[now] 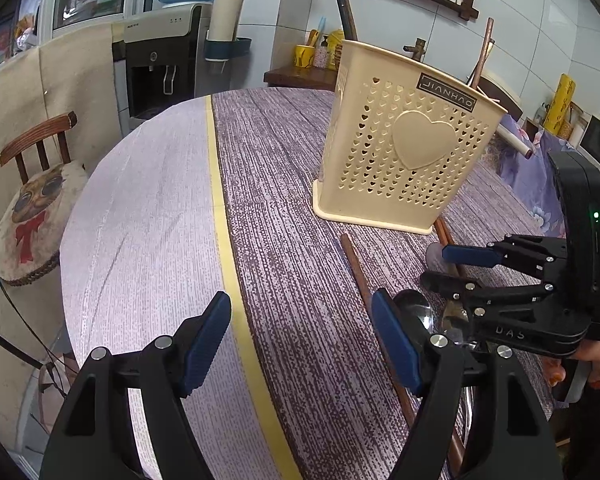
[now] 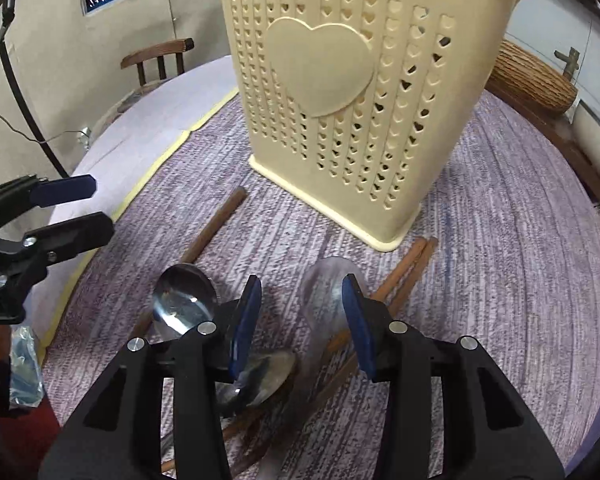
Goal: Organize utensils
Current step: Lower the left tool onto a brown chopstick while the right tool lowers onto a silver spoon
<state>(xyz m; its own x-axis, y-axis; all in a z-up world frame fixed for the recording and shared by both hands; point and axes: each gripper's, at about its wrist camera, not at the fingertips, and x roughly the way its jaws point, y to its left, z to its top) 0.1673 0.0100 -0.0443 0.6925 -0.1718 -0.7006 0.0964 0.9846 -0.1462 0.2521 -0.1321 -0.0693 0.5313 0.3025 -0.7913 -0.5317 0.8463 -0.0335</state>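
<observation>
Kitchen walls and a cluttered shelf sit behind a round table [image 1: 148, 216] under a purple woven cloth. On it stands the cream holder [image 1: 404, 148] with heart-shaped holes, my landmark for everything else. One brown stick already pokes up out of the holder's far corner, so at least a piece seems stowed; most of the job looks left.

Just in front of the holder's base lie the loose utensils: a shiny metal spoon [image 2: 184, 300], a second spoon bowl [image 2: 268, 376] nearer the person, a pale translucent spoon [image 2: 324, 292], a pair of chopsticks [image 2: 412, 264] running out from the holder's front corner, and a single chopstick [image 2: 216, 224] off to the other side.

The right gripper [image 2: 302, 320] hangs over that pile with its jaws partly apart, straddling the pale spoon without pressing it. The left gripper [image 1: 300, 340] hovers farther from the holder, over bare cloth, jaws wide and holding nothing.

Overlapping spoons and sticks would make a clean single pick awkward. A wooden chair [image 1: 36, 148] and a water dispenser [image 1: 160, 64] stand beyond the table, well clear.
</observation>
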